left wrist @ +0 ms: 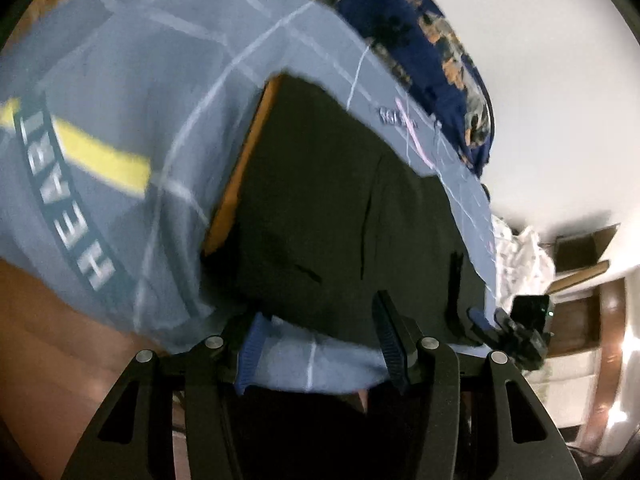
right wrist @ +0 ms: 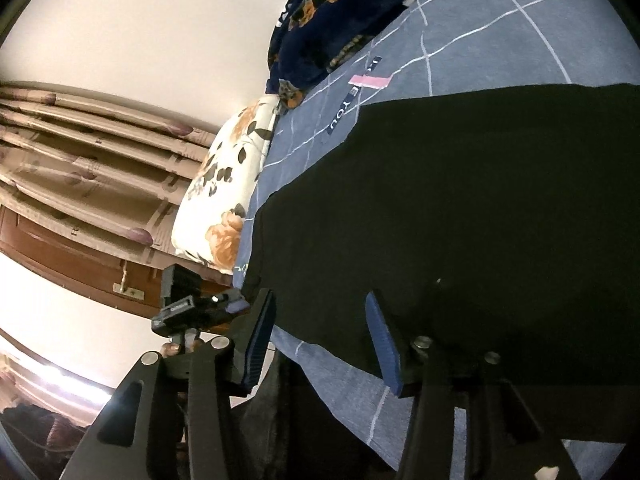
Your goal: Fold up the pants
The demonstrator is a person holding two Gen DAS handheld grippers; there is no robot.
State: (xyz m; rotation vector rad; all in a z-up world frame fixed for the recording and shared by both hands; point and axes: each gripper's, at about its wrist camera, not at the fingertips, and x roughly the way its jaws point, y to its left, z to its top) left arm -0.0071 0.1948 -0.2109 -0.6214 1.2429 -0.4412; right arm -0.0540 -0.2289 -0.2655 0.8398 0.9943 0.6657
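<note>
Pants (right wrist: pixel 460 208): lay flat on the bed (left wrist: pixel 132 92), spread for folding.
Left tool (left wrist: pixel 320 344): fingers apart at near hem, gripping nothing.
Right tool (right wrist: pixel 320 340): fingers apart, straddling the pants' edge, likely for pinching.

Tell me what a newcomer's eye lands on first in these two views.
The black pants dominate, spread flat across the blue-grey bedsheet with its white grid lines. Both open grippers, left and right, sit at the pants' near edge. Next comes the floral pillow at the bed's side, beneath a dark blue flowered blanket.
</note>
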